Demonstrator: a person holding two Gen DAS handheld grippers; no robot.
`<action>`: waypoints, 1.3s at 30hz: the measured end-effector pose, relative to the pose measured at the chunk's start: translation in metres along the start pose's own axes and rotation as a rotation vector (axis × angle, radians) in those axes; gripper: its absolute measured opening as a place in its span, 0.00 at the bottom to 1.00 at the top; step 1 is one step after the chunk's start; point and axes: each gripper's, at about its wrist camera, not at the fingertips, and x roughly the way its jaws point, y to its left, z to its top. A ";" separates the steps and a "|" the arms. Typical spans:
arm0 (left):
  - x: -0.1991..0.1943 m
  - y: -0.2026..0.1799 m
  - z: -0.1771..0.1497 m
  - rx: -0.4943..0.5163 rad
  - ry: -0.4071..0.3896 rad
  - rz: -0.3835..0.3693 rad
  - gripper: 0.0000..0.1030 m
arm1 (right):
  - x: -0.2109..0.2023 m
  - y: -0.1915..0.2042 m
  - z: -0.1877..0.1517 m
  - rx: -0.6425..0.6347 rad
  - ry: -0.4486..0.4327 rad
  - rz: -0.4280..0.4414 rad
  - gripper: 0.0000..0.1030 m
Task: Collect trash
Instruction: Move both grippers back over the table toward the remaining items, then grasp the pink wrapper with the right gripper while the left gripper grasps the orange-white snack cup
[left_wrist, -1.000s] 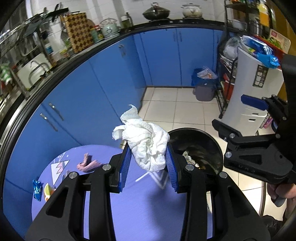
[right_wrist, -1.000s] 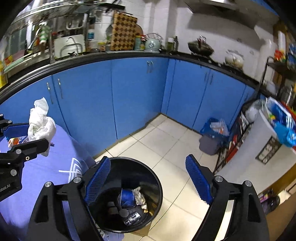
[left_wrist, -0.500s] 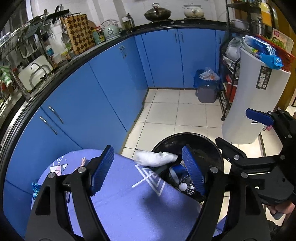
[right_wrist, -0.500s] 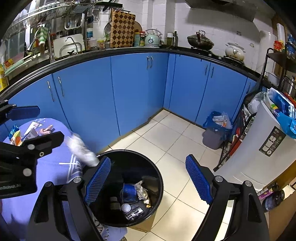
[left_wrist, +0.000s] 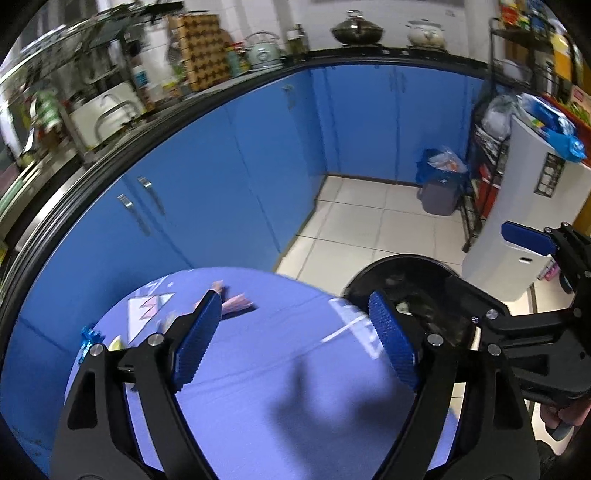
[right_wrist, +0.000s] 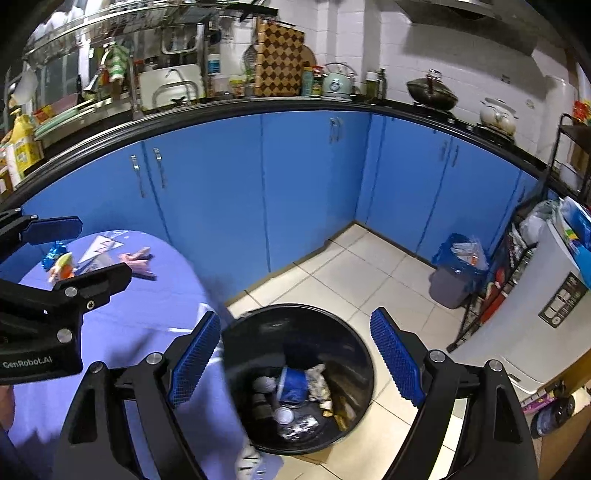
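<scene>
The left gripper (left_wrist: 295, 325) is held spread, its jaws just opened and nothing between them, over the purple tablecloth (left_wrist: 258, 387). Pink scraps (left_wrist: 236, 303) are seen just beyond its left pad. The right gripper (right_wrist: 295, 354) is also held wide and empty — the black bin (right_wrist: 295, 376) of trash lies below it.

Dim indoor light with a blue cast, heavy fisheye bending and black corners in both views, motion blur toward nine o'clock, and a soft shadow on the purple tablecloth (left_wrist: 258, 387) at six.
</scene>
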 end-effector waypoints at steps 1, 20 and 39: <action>-0.001 0.010 -0.004 -0.018 0.003 0.008 0.79 | 0.001 0.008 0.002 -0.010 0.001 0.007 0.79; 0.005 0.161 -0.083 -0.277 0.061 0.143 0.79 | 0.035 0.140 0.021 -0.216 0.014 0.144 0.79; 0.089 0.229 -0.118 -0.382 0.198 0.134 0.59 | 0.152 0.213 0.031 -0.344 0.155 0.162 0.78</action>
